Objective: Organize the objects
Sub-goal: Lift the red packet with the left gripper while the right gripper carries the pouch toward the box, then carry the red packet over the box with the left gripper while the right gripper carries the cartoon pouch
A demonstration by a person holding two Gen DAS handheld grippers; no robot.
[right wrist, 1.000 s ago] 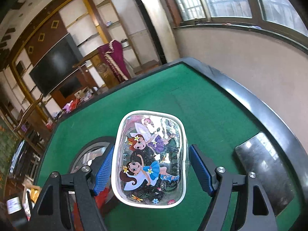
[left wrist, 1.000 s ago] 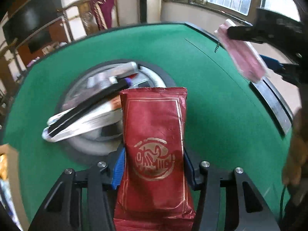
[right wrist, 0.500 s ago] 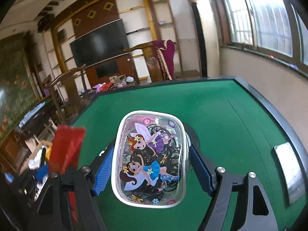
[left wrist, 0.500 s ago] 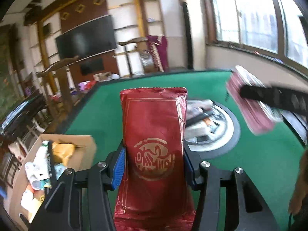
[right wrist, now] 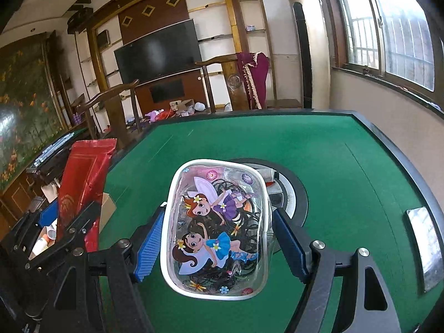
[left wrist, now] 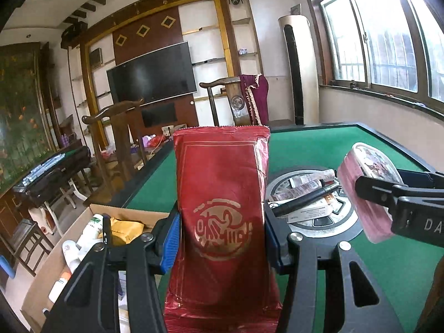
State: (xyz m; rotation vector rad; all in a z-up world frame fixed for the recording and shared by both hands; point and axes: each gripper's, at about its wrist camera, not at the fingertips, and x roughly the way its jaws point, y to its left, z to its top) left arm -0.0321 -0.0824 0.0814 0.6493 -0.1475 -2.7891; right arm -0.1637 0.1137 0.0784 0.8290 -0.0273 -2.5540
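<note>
My left gripper is shut on a red foil packet with a gold emblem, held upright above the table's left edge; the packet also shows in the right wrist view. My right gripper is shut on a clear zip pouch printed with cartoon fairies, held above the green table; the pouch also shows in the left wrist view. A cardboard box with several bottles and packets stands below and left of the red packet.
The green felt table has a round silver centre hub piled with a black pen, tubes and small packets. Wooden chairs stand by the table's left side. A metal plate is set in the table's right rim.
Both grippers have swung left and tilted up from over the hub. The cardboard box has come into view below the left gripper. Both holds are unchanged.
</note>
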